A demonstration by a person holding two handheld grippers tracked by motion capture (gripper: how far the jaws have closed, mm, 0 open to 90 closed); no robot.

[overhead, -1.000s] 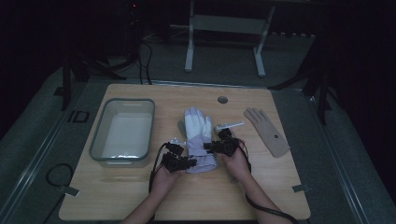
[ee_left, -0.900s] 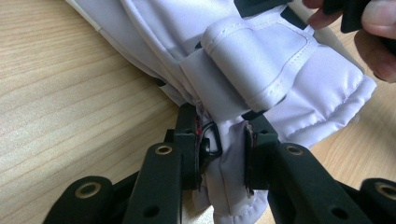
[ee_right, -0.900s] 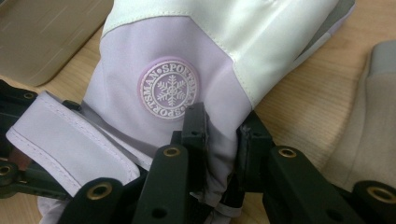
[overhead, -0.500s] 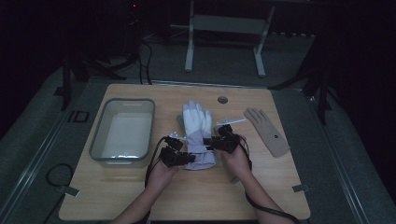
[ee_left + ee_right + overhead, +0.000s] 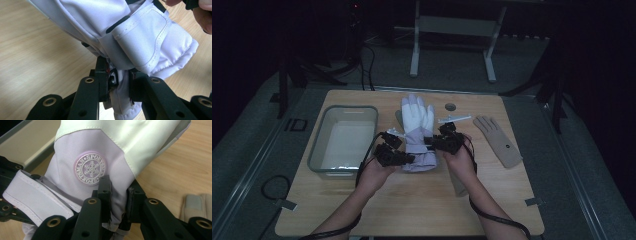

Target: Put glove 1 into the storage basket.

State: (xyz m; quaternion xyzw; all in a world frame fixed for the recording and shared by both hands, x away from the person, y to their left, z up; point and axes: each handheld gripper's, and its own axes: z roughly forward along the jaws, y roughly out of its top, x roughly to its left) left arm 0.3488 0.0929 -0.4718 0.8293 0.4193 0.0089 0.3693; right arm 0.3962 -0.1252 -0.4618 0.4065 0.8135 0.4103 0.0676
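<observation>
Room: dark all round; a pale metal stand (image 5: 452, 37) rises on the floor beyond the far edge, at twelve o'clock from the surface, with cables (image 5: 362, 55) trailing at eleven o'clock.
Surface: light wooden surface (image 5: 412, 200) with rounded corners, a small round hole (image 5: 450, 107) near its far edge.
Glove: a white and lilac ski glove (image 5: 417, 125) lies at the centre, fingers towards twelve o'clock, cuff towards the person; a round snowflake badge (image 5: 90, 168) shows on its cuff.
Left hand-held gripper: the left hand-held gripper (image 5: 119, 83) pinches the cuff fabric from the nine o'clock side, jaws pressed onto a fold.
Right hand-held gripper: the right hand-held gripper (image 5: 119, 202) pinches the cuff from the three o'clock side, just below the badge.
Tray: a grey tray (image 5: 319, 150) sits at nine o'clock from the glove, near but apart.
Flat hand: a tan flat hand shape (image 5: 501, 142) lies at three o'clock, well apart from the glove.
Edges: small tape tabs (image 5: 532, 201) mark the near corners.
Open room: bare wood spreads at six o'clock, between the forearms (image 5: 482, 200) and the near edge.
</observation>
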